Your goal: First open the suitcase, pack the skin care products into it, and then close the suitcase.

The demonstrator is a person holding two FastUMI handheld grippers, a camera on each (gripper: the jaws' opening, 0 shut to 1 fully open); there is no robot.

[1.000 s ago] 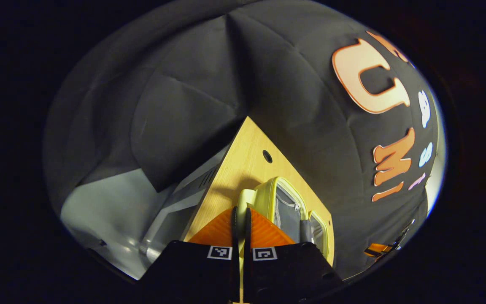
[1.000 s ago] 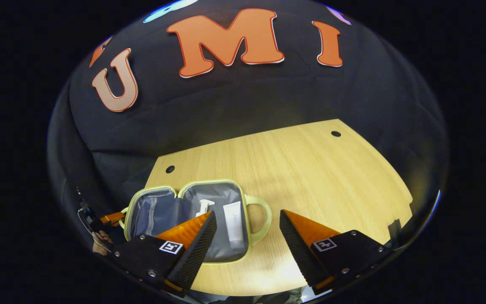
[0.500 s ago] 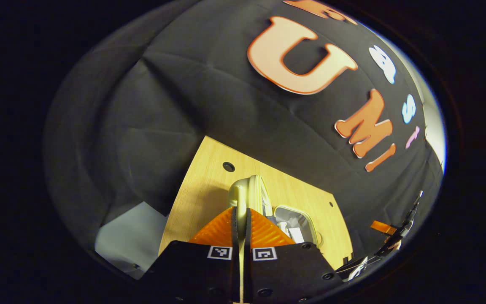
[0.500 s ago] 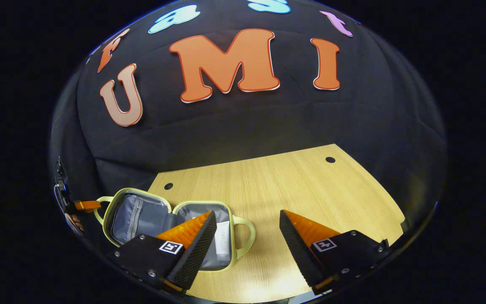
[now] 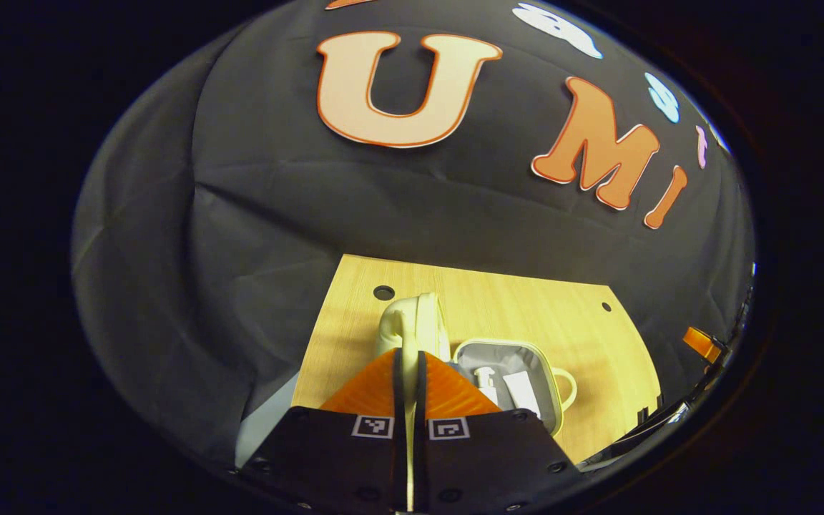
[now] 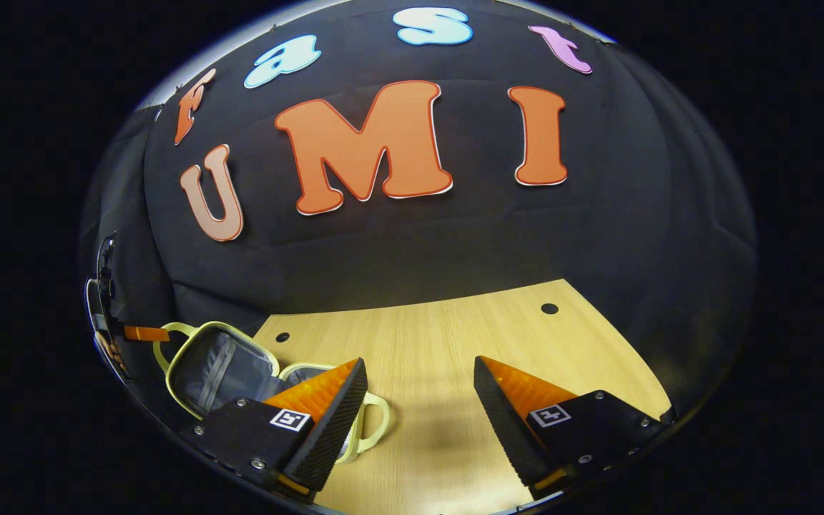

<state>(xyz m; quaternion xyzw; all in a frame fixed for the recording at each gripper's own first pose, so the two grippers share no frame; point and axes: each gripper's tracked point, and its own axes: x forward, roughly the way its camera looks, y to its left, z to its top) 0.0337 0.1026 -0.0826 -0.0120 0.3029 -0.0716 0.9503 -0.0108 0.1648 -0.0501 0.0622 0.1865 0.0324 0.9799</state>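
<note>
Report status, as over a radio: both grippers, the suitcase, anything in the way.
Left gripper shut on the lid handle, lid raised. Right gripper open, over bare table. Suitcase open, products inside. Nothing in the way.

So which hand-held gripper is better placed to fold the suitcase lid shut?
Left. The left hand-held gripper is clamped on the lid's handle; the right hand-held gripper hangs open over bare table.
</note>
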